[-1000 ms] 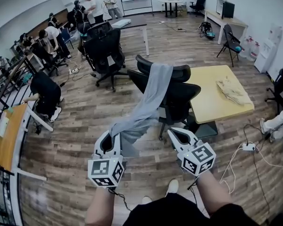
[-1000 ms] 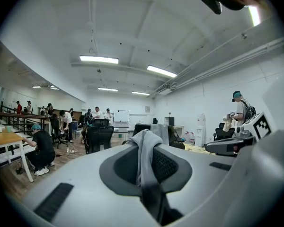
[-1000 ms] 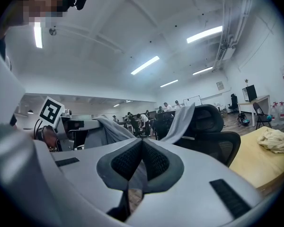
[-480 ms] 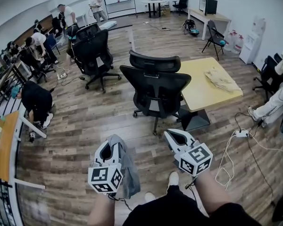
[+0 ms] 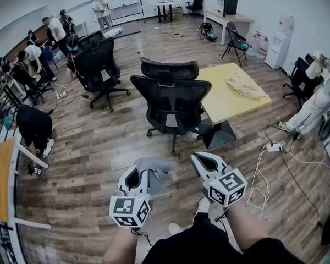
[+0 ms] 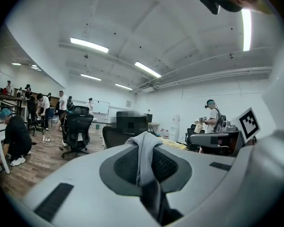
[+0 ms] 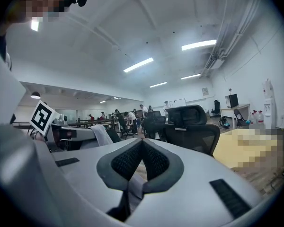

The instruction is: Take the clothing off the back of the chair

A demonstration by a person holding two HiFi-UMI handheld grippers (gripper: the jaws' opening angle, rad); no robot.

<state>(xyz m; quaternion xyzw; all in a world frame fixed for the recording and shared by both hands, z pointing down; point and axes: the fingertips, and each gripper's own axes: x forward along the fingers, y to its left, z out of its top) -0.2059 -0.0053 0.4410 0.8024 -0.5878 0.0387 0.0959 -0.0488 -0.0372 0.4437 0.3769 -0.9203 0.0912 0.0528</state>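
The grey garment [image 5: 155, 167] hangs bunched from my left gripper [image 5: 143, 171], which is shut on it just above my knees. In the left gripper view the cloth [image 6: 146, 161] runs up between the jaws and flops over their tips. The black mesh office chair [image 5: 173, 100] stands ahead of me with its back bare; it also shows in the right gripper view [image 7: 190, 129]. My right gripper [image 5: 200, 160] is beside the left one, its jaws closed together with nothing held [image 7: 141, 144].
A yellow table [image 5: 219, 104] with a pile of pale cloth [image 5: 244, 86] stands right of the chair. Another black chair [image 5: 100, 66] is at back left. A power strip and cables [image 5: 273, 146] lie on the wood floor at right. Several people stand around the room's edges.
The grey garment has come off the chair back and been drawn toward me in the left gripper. Both grippers have pulled back from the chair, which now stands bare.
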